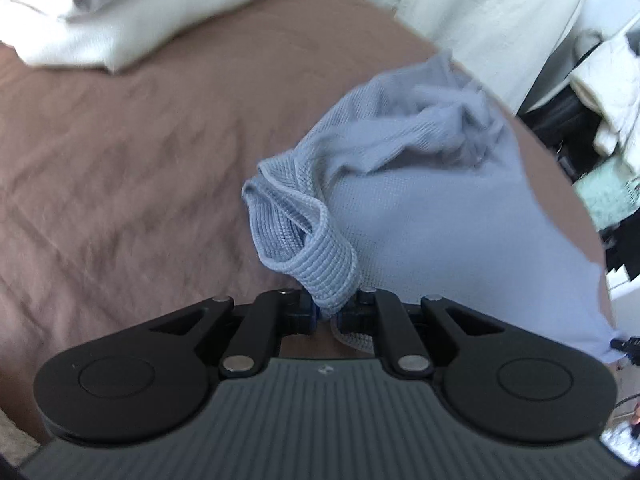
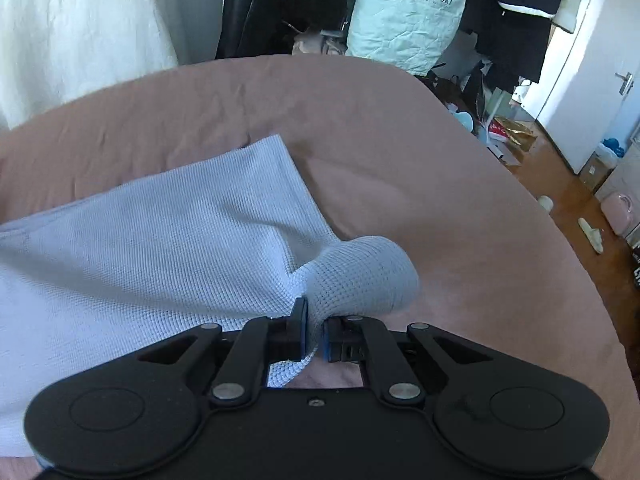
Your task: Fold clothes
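Observation:
A light blue knitted garment [image 1: 432, 216] hangs lifted over the brown bed sheet [image 1: 120, 168]. My left gripper [image 1: 330, 312] is shut on its ribbed hem, which bunches up just above the pads. In the right wrist view the same blue garment [image 2: 160, 248] stretches away to the left. My right gripper [image 2: 316, 334] is shut on a pinched fold of it, and a rounded bulge of cloth sits above the jaws. At the right edge of the left wrist view, the cloth ends at a dark part that may be the other gripper.
White folded bedding [image 1: 120, 12] lies at the far side of the bed. Beyond the bed's edge [image 2: 480, 136] hang dark clothes [image 2: 256, 12] and a pale bag [image 2: 404, 12]. On the wooden floor [image 2: 560, 184] at the right lie slippers and boxes, near a white door [image 2: 592, 80].

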### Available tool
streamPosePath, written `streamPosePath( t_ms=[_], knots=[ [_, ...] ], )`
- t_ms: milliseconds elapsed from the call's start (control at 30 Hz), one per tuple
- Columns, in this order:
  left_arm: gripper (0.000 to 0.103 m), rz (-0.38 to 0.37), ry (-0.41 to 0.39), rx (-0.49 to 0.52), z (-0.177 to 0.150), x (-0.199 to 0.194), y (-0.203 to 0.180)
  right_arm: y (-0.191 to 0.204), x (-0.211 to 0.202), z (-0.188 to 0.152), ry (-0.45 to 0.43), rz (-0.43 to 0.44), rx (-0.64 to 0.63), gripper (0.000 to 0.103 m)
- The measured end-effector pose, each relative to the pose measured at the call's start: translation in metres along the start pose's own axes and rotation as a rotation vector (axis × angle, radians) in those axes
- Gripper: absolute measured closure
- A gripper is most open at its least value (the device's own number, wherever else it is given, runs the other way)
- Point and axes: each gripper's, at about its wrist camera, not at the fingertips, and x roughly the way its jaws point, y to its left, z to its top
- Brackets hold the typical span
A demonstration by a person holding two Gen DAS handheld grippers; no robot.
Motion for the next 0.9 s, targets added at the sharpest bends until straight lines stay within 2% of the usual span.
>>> streamPosePath(
  t_ms=[100, 167, 233, 333, 400, 500, 567, 633, 700, 800, 900],
  knots=[
    [0.091, 0.005, -0.040, 0.050, 0.000, -0.018, -0.005, -0.009, -0.013, 0.000, -0.005, 0.015, 0.010, 0.096],
    [0.088, 0.031, 0.027, 0.027, -0.001, -0.009, 0.000, -0.018, -0.006, 0.002, 0.032, 0.004, 0.055, 0.091],
    [0.088, 0.038, 0.079, 0.007, -0.003, -0.006, 0.004, -0.026, 0.004, 0.004, 0.068, -0.059, 0.108, 0.077],
    [0.083, 0.034, 0.072, 0.024, -0.003, -0.015, 0.002, -0.032, -0.001, 0.003, 0.036, -0.077, 0.157, 0.074],
    [0.081, 0.033, 0.041, 0.027, -0.002, -0.023, 0.001, -0.029, -0.009, 0.003, -0.020, -0.066, 0.133, 0.062],
    [0.077, 0.025, -0.009, 0.009, 0.003, -0.034, 0.000, -0.029, -0.020, 0.003, -0.098, -0.045, 0.123, 0.060],
    [0.075, 0.012, -0.037, 0.021, 0.006, -0.042, -0.004, -0.032, -0.028, 0.001, -0.148, 0.010, 0.143, 0.060],
    [0.065, 0.002, -0.064, 0.028, 0.007, -0.048, -0.009, -0.034, -0.042, -0.001, -0.198, 0.097, 0.147, 0.060],
    [0.064, -0.011, -0.084, 0.018, 0.005, -0.053, -0.009, -0.028, -0.057, 0.000, -0.232, 0.183, 0.127, 0.060],
    [0.064, -0.006, -0.127, 0.014, 0.007, -0.061, -0.009, -0.012, -0.078, 0.007, -0.232, 0.312, 0.081, 0.060],
    [0.064, -0.019, -0.212, 0.037, 0.010, -0.076, -0.015, 0.014, -0.104, 0.026, -0.219, 0.456, 0.023, 0.059]
  ],
)
